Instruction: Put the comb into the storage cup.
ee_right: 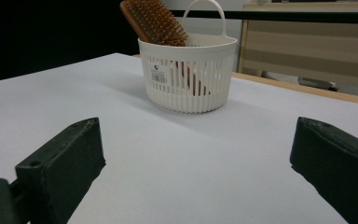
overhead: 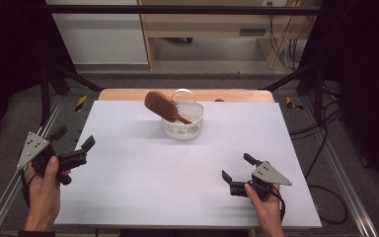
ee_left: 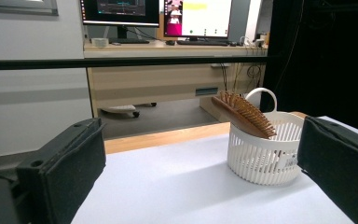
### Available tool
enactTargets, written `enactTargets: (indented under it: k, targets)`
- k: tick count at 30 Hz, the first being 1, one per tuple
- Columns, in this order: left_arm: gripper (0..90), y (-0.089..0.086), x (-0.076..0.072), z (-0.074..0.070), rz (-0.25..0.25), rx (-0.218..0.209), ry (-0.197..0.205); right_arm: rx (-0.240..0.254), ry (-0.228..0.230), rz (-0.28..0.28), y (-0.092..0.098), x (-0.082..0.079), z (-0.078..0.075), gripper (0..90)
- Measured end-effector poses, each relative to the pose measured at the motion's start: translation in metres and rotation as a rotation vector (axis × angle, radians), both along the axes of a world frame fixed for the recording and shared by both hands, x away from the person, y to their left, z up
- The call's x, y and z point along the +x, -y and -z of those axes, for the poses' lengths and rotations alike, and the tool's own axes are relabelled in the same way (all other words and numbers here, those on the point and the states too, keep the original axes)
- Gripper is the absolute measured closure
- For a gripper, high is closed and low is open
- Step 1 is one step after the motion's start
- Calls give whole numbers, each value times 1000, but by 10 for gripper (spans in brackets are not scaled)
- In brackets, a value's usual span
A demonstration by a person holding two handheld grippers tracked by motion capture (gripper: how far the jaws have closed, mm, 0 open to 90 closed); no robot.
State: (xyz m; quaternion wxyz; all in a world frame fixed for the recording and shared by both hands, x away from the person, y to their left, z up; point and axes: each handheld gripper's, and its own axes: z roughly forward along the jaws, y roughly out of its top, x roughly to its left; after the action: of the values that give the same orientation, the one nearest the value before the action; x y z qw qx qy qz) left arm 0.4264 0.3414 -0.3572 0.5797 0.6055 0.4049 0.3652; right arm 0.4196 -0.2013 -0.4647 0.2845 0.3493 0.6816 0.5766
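A small white slotted basket (overhead: 183, 129) (ee_left: 265, 158) (ee_right: 189, 84) stands on the white table top toward the back middle. A brown wooden hairbrush (overhead: 162, 105) (ee_left: 243, 114) (ee_right: 154, 21) leans in it, handle down inside and bristled head sticking out over the rim to the left. My left gripper (overhead: 74, 138) hovers at the table's left edge, open, nothing between its jaws. My right gripper (overhead: 237, 167) is over the front right of the table, open and empty too. Both point toward the basket from a distance.
The white table top (overhead: 128, 168) lies bare between the grippers and the basket. A wooden strip (overhead: 128, 94) edges the far side. Metal rails (overhead: 0, 207) run along both sides. Beyond the table are a desk with monitors (ee_left: 121, 11) and loose cables (overhead: 321, 148).
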Motion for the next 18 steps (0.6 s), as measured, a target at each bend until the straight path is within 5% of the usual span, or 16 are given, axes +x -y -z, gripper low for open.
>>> enactTargets:
  k: [18]
  targets:
    - [9,-14,-29,20,-15,-4,22,-4,3,17,2,1,0,33]
